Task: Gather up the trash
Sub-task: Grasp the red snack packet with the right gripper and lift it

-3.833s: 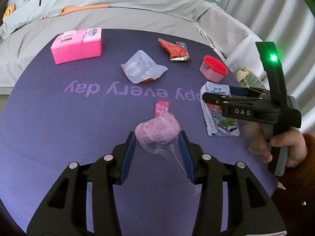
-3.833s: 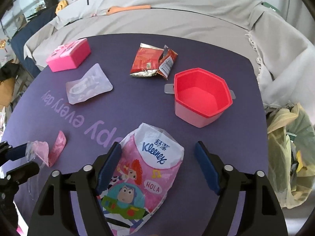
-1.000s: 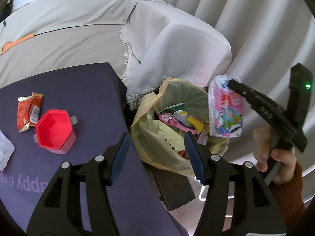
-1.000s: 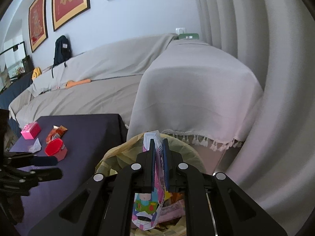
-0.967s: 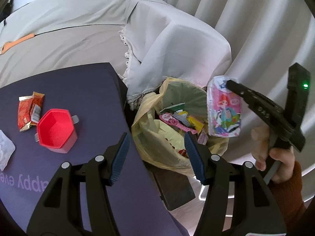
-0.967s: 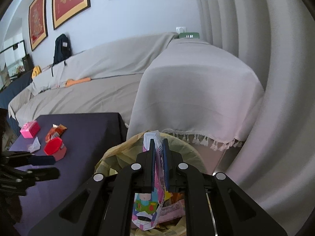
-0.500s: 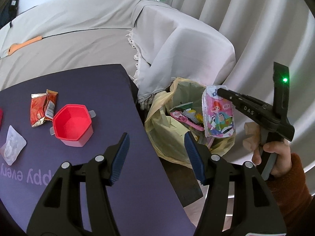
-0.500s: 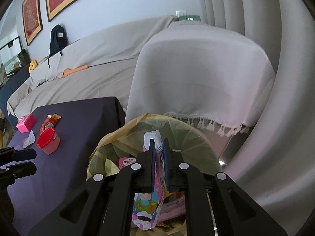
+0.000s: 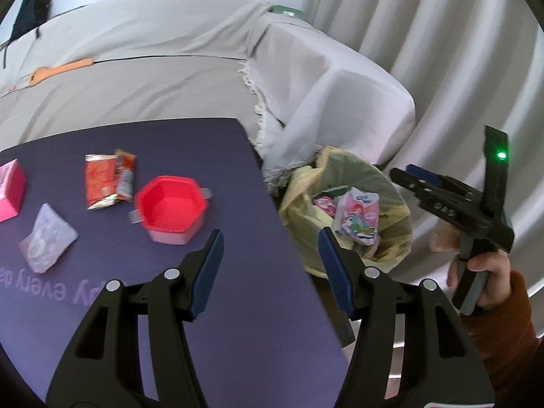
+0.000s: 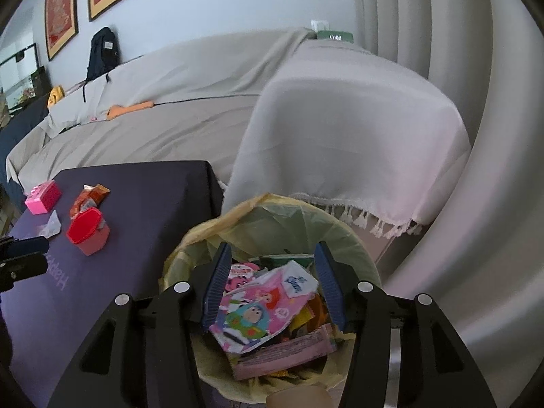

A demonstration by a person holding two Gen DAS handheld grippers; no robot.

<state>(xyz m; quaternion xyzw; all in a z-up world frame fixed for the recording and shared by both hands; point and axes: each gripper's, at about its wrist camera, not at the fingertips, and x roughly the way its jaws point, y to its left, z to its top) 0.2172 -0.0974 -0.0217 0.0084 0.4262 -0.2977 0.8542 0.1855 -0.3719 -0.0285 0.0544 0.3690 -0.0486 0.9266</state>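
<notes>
Tissue pack [image 10: 265, 302] lies in trash bag [image 10: 204, 238] — right tongs [image 10: 272, 285] (spread) above.

The pink box [image 9: 10, 192] is running off the left wrist view's left edge. The tissue pack [image 10: 261, 307] is covering the litter beneath it — those wrappers are staying unreadable — and the table's lettering [image 9: 71, 294] is getting cropped.

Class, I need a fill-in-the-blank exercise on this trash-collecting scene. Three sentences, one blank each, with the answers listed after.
1. The tissue pack lies inside the ____.
2. The right gripper, above the bin bag, has its jaws ____.
3. The red cup stands on the table beside the ____ snack wrapper.

Answers: bin bag; open; orange
</notes>
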